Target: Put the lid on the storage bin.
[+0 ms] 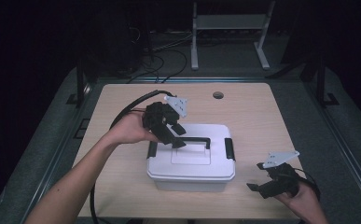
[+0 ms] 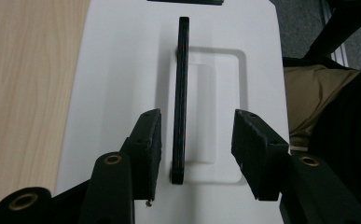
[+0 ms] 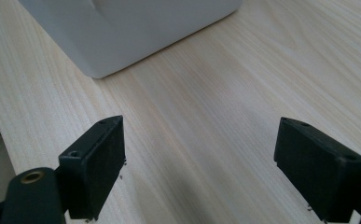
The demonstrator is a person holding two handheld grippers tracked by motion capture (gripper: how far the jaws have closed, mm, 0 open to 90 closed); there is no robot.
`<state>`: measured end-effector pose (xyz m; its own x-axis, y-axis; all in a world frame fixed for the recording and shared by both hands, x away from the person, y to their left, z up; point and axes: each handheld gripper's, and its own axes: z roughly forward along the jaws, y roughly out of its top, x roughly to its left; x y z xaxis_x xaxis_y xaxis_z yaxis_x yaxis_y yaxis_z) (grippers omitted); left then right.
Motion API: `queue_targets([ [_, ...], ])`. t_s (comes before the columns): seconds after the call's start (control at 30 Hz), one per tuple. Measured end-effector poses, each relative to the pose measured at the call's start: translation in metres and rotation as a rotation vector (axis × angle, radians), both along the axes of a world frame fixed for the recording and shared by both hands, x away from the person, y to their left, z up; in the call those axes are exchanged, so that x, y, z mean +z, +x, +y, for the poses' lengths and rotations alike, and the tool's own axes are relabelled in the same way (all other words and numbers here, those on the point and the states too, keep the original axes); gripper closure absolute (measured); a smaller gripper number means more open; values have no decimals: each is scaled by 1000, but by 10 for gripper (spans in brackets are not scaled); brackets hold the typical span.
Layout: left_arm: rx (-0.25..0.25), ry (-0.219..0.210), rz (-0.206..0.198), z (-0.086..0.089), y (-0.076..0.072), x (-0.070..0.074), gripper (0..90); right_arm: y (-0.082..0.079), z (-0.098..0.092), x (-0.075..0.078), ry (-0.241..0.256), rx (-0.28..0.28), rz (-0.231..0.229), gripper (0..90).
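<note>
A white lidded storage box (image 1: 191,163) sits in the middle of the table, with a black handle (image 1: 194,140) standing up on its lid and black latches (image 1: 230,148) at its ends. My left gripper (image 1: 177,136) hovers over the lid, open, its jaws on either side of the handle (image 2: 182,98) without touching it. In the left gripper view the white lid (image 2: 122,60) lies below my left gripper (image 2: 197,140). My right gripper (image 1: 258,187) rests low over the table right of the box, open with nothing between its jaws (image 3: 200,163); a corner of the box (image 3: 122,32) lies ahead.
The light wooden table (image 1: 122,102) has a round cable hole (image 1: 218,95) near its far edge. A black cable (image 1: 127,109) trails from the left gripper across the table's left side. A metal frame (image 1: 229,28) stands on the floor behind the table.
</note>
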<state>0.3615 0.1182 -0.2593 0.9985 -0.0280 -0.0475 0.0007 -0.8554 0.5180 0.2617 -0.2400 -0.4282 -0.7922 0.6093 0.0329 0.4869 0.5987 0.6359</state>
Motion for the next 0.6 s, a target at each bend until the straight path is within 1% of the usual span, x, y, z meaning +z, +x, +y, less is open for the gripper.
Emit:
queue_targets([
  [0.07,5,-10,-8,4,-1,1,526,0,0,0,0,1,1,158],
  [0.13,12,-26,-2,9,-1,0,526,0,0,0,1,1,1,158],
  [0.23,27,-27,-11,15,-1,-3,511,0,0,0,2,-2,-1,158],
  [0.37,38,-56,-10,23,-2,-5,496,-1,-1,2,5,-10,-5,158],
  [0.5,49,-68,-17,32,-3,-6,486,-1,-1,2,7,-14,-11,158],
  [0.6,63,-66,-28,40,-4,-5,480,0,0,2,1,-16,-7,158],
])
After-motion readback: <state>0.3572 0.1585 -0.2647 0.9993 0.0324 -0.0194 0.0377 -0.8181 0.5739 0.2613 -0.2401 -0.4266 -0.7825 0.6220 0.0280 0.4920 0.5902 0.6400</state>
